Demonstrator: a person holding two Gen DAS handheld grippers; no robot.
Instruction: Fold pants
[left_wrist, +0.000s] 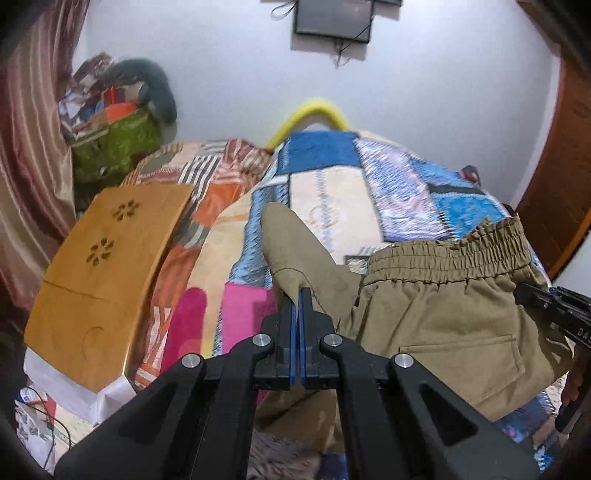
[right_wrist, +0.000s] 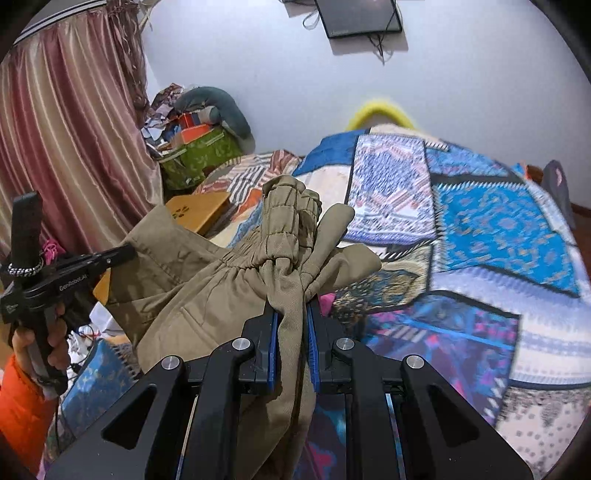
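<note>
Khaki pants (left_wrist: 443, 306) with a gathered elastic waistband hang in the air above the patchwork bed. My left gripper (left_wrist: 300, 295) is shut on one corner of the pants near the waist. My right gripper (right_wrist: 291, 306) is shut on a bunched fold of the pants (right_wrist: 207, 291) by the waistband. The right gripper also shows at the right edge of the left wrist view (left_wrist: 532, 295); the left gripper shows at the left of the right wrist view (right_wrist: 125, 253), held by a hand in an orange sleeve. The pants' lower legs hang below, partly hidden.
A bed with a colourful patchwork quilt (right_wrist: 480, 229) fills the middle and right. A wooden lap table (left_wrist: 99, 273) lies at the bed's left side. A green bag of clutter (left_wrist: 118, 144) and a striped curtain (right_wrist: 66, 140) stand at the left. A dark frame (left_wrist: 332, 16) hangs on the white wall.
</note>
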